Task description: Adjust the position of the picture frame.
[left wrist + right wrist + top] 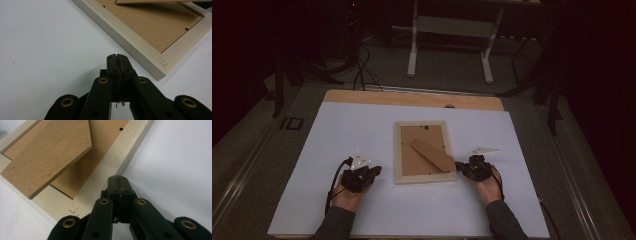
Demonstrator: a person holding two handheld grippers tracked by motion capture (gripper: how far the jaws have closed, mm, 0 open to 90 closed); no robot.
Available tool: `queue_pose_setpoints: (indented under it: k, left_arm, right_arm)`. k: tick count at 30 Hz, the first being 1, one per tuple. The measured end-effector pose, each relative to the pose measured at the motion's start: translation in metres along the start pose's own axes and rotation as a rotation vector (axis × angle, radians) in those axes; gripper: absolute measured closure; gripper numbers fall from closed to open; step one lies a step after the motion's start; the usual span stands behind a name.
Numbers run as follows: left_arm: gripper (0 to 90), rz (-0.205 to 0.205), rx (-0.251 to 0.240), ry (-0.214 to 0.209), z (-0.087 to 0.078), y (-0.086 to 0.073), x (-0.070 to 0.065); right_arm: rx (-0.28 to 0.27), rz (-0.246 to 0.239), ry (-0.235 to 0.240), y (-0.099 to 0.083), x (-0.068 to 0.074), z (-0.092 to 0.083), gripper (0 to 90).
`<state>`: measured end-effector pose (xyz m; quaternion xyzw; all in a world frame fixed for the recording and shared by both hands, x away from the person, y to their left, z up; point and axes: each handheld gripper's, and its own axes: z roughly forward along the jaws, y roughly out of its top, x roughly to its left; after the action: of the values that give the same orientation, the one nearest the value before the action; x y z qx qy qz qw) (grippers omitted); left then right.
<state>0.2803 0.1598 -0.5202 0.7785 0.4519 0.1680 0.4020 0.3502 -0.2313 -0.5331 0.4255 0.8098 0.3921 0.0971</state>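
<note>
- A picture frame of pale wood lies face down at the middle of the bench, on its white top, with its brown backing board showing
- A brown stand flap lies across the backing board on a slant, running from about 11 o'clock down toward 5 o'clock in the high view
- The left hand-held gripper sits at about 8 o'clock from the frame, just beside its near left corner, with its tips pointing toward the frame
- In the left gripper view the left hand-held gripper's jaws are pressed fully together with nothing between them, and the frame's corner lies just beyond the tips at about 2 o'clock, apart from them
- The right hand-held gripper sits at about 4 o'clock from the frame, with its tips right at the near right corner
- In the right gripper view the right hand-held gripper's jaws are likewise closed tight and empty, their tips over the frame's pale edge; I cannot tell whether they touch it
- The stand flap's free end stands raised above the backing board in that view, at about 10 o'clock from the tips
- A person's hand holds each hand-held gripper from the near edge of the bench, in grey sleeves
</note>
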Motion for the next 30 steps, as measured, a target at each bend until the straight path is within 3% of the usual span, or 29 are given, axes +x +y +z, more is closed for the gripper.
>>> queue_pose_setpoints:
  k: [21,30]
  left_arm:
    - [90.0,-0.002,-0.013,0.016,-0.003,0.000,0.003]
    - [90.0,0.001,0.004,0.027,-0.002,-0.001,0.005]
  right_arm:
    - [0.000,-0.101,0.092,0.014,0.038,0.018,89.9]
    - [-0.002,-0.105,0.141,0.018,0.051,0.027,89.9]
